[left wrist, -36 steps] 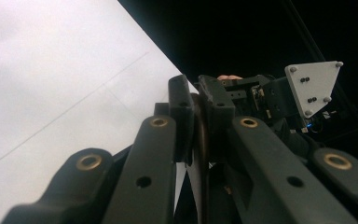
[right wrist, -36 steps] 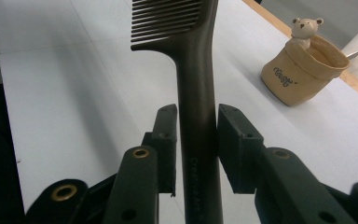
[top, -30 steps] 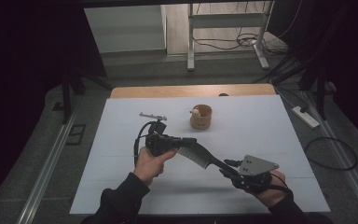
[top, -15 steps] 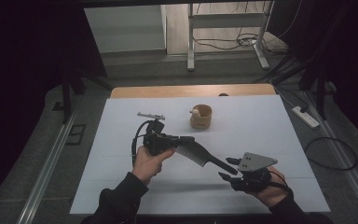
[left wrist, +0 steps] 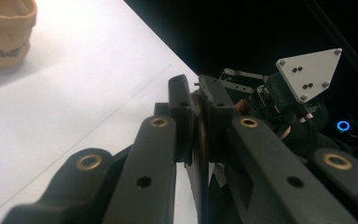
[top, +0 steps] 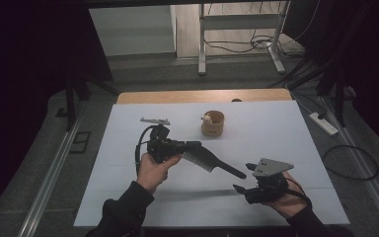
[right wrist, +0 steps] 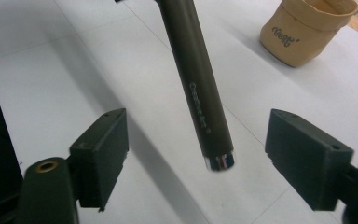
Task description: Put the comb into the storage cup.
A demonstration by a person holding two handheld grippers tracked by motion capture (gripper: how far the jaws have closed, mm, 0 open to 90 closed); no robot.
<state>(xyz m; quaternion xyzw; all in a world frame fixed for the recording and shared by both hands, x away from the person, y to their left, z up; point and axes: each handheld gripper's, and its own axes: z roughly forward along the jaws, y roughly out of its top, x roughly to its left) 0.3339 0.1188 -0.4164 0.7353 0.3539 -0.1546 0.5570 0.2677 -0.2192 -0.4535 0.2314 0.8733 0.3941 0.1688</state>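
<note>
- A small tan pouch [top: 212, 123] stands upright on the white surface [top: 286, 133], above centre in the high view; something pale shows at its open top, too small to identify.
- The same pouch appears at the upper left of the left gripper view [left wrist: 4, 35] and at the upper right of the right gripper view [right wrist: 307, 28], where dark printed lettering runs along its side.
- The left claw [top: 193, 145] sits left of centre in the high view, held up by the person's left hand [top: 153, 170] with the forearm rising from the bottom edge.
- Its jaws are closed on a dark comb [top: 212, 163] — in the left gripper view the two pads press a thin dark edge [left wrist: 199, 140] between them.
- The comb slants down to the right in the high view, teeth near the left claw, its handle reaching toward the right claw [top: 238, 188].
- The right claw lies at lower right, cradled in the right hand [top: 286, 200], a grey three-cornered plate [top: 271, 168] on top.
- Its jaws stand wide apart — in the right gripper view [right wrist: 198, 161] the comb's round handle [right wrist: 200, 93] hangs between them, touching neither, its shiny end cap lowest and above the surface.
</note>
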